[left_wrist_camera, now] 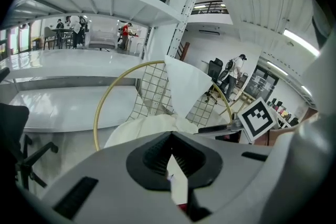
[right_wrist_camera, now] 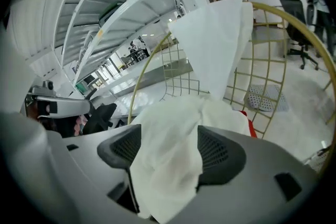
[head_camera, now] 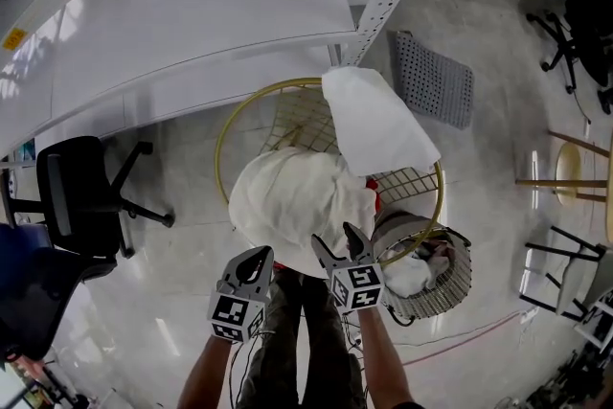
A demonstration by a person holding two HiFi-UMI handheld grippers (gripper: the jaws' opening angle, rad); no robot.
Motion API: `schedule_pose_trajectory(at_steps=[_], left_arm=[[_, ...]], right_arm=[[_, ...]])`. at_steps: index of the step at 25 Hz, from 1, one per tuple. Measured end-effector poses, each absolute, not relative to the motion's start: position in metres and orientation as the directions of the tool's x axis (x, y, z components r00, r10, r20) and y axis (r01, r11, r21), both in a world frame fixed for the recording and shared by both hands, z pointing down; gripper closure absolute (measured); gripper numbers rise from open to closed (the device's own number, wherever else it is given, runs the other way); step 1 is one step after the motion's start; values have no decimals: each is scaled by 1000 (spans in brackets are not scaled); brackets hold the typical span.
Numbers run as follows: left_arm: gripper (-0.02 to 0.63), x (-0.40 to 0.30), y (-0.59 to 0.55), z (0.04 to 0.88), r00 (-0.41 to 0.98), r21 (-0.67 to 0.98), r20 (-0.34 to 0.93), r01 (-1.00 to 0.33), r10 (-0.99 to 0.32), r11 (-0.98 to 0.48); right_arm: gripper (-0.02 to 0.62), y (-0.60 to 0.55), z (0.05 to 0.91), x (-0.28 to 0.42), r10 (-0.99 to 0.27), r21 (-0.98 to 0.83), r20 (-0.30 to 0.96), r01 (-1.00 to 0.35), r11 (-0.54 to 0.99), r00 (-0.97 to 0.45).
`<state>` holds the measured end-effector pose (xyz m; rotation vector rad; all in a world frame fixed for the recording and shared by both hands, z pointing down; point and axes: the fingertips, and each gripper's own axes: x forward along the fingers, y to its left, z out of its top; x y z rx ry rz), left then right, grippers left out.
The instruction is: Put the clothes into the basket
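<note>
Clothes [head_camera: 287,196] in a cream-white bundle lie heaped over the near side of the gold wire basket [head_camera: 230,120], partly inside it and bulging over its rim. A flatter white piece [head_camera: 375,124] stands up against the basket's far rim, and a bit of red [head_camera: 372,196] shows at the bundle's right edge.

My right gripper [head_camera: 337,242] sits at the bundle's near edge with its jaws wide apart. In the right gripper view a loose fold of the cream cloth [right_wrist_camera: 168,165] drapes down between my two ribbed pads [right_wrist_camera: 218,152] and brushes them, but they do not squeeze it.

My left gripper [head_camera: 257,256] hangs just beside the right one, at the bundle's lower left. Its pads [left_wrist_camera: 152,157] are drawn together at the tips, with a thin sliver of white cloth [left_wrist_camera: 176,176] pinched in the narrow slit between them.

A round mesh basket [head_camera: 460,278] with something white in it stands on the floor to my right.
</note>
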<state>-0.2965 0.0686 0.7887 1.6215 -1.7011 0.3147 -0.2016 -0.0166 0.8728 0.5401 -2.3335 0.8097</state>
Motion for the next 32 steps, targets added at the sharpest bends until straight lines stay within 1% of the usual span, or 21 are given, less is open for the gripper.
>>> schedule_pose_trajectory(at_steps=[5, 12, 19, 26, 27, 29, 32], left_arm=[[604, -298, 78, 814, 88, 325, 685, -925, -723, 195], [604, -300, 93, 842, 88, 340, 717, -910, -692, 237], [605, -309, 105, 861, 68, 340, 734, -898, -676, 279], [605, -304, 107, 865, 77, 336, 739, -903, -669, 268], [606, -303, 106, 864, 77, 340, 737, -901, -671, 270], [605, -303, 106, 862, 74, 344, 734, -898, -675, 275], [605, -305, 105, 856, 65, 338, 729, -900, -681, 275]], right_arm=[[228, -15, 912, -209, -134, -401, 694, -534, 744, -708], [216, 0, 956, -215, -75, -388, 749, -527, 756, -659], [216, -1, 981, -216, -103, -367, 763, -558, 745, -639], [220, -3, 985, -213, -120, -328, 772, -553, 766, -624], [239, -4, 985, -211, -124, -320, 775, -554, 769, -619], [339, -6, 983, -209, -136, -303, 779, -558, 773, -612], [442, -8, 977, -210, -145, -293, 774, -551, 781, -616]])
